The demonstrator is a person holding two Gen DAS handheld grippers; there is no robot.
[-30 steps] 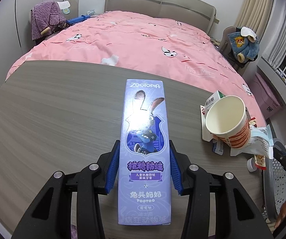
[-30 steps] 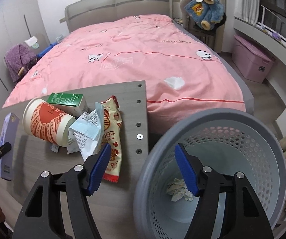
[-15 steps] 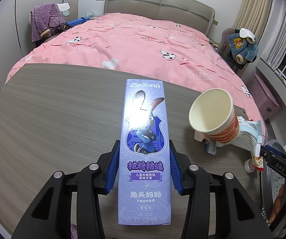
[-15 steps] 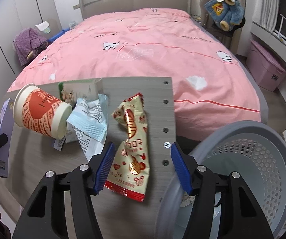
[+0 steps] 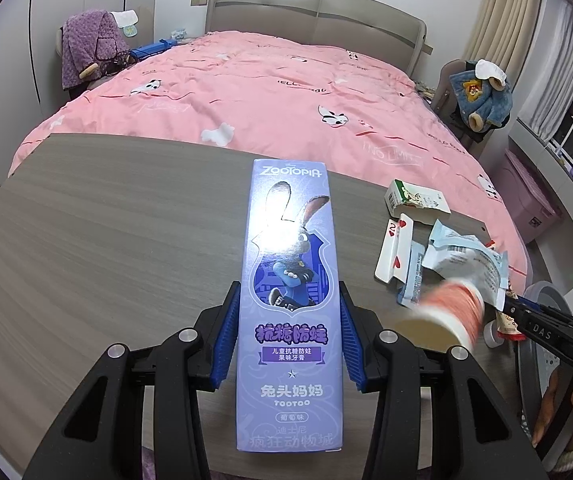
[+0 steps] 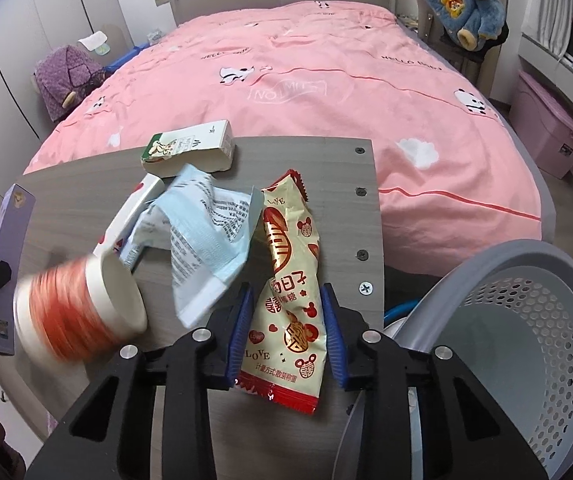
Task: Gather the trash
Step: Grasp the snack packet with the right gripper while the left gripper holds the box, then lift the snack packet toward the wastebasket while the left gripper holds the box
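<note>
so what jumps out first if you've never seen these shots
The tall purple Zootopia toothpaste box fills the left view, clamped by the left gripper. In the right view, the right gripper, its jaws just closing, straddles a red and cream candy wrapper at the table's edge. Left of it a blurred red paper cup tumbles.

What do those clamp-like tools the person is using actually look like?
Both the left gripper and right gripper are built alike: angular black plastic arms with cut-out slots and round silver bolts. The jaws are lined with ribbed blue pads. Seen from the left wrist, the right gripper's side carries white lettering "DAS" and a small green light glows above it.
</note>
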